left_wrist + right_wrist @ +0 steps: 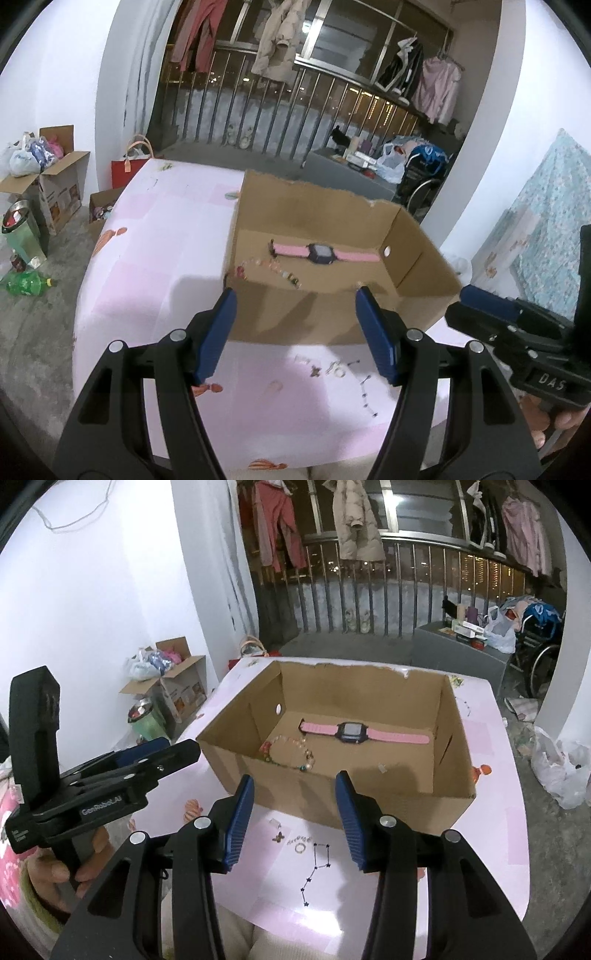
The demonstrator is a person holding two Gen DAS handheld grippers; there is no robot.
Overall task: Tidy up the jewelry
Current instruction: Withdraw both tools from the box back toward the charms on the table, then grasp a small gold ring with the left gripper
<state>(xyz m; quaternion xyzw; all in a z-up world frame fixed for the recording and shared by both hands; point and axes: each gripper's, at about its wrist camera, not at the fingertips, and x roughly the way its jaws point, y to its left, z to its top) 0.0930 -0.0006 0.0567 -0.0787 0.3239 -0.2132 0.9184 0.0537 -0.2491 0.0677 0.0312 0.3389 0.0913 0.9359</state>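
Two tools are hovering side by side over the near edge of the table (498, 775), each in one of the person's hands. The left tool (295, 291) is standing with its blue pads wide apart and nothing between them; the right tool (295, 779) is showing a narrower gap, also empty. Both are angling downward, probably because the loose pieces are lying just below and ahead of them.

Those pieces are resting on the pink cloth, just in front of the cardboard box: a small butterfly charm (277, 836), a ring (300, 847) beside it, and a thin dark chain with star beads (314, 878) trailing toward the person. They are lying apart from one another, which should be making single picks easier.

Beyond them, the cardboard box (388, 801) is sitting open-topped as the collecting place. Inside it, a beaded bracelet (291, 755) is lying near the front wall and a pink-strapped watch (364, 734) is lying flat farther back, so part of the sorting appears done.
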